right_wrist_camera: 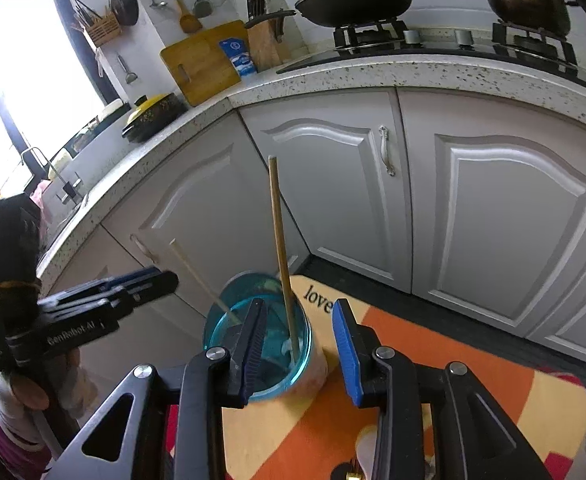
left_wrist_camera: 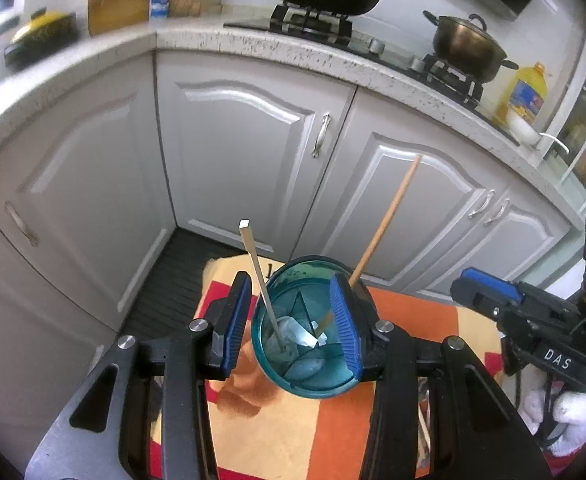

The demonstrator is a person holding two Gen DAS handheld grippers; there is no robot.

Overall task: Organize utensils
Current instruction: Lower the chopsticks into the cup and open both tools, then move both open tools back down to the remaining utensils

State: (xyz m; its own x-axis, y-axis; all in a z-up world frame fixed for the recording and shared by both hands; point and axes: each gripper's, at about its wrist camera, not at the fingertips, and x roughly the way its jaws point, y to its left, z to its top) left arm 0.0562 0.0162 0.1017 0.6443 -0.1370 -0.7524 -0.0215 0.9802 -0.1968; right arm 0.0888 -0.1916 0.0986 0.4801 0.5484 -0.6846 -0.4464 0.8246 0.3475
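The left tongs (left_wrist_camera: 295, 328) are wide open around the blue cup (left_wrist_camera: 305, 332), holding nothing. The right tongs (right_wrist_camera: 299, 344) are open and empty beside it. A brown chopstick (left_wrist_camera: 389, 216) and a pale chopstick (left_wrist_camera: 259, 276) lean inside the cup, which stands on the orange cloth (left_wrist_camera: 405, 344) below grey cupboards (left_wrist_camera: 237, 140).

Both handheld grippers tilt downward side by side. The left gripper (left_wrist_camera: 293, 320) stands with jaws spread wide; the right gripper (right_wrist_camera: 299, 346), jaws parted and holding nothing, sits just beside it.

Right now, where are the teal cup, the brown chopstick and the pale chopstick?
teal cup (left_wrist_camera: 293, 385), left wrist view, near rim.
brown chopstick (right_wrist_camera: 279, 240), right wrist view, mid shaft.
pale chopstick (left_wrist_camera: 258, 266), left wrist view, upper shaft.
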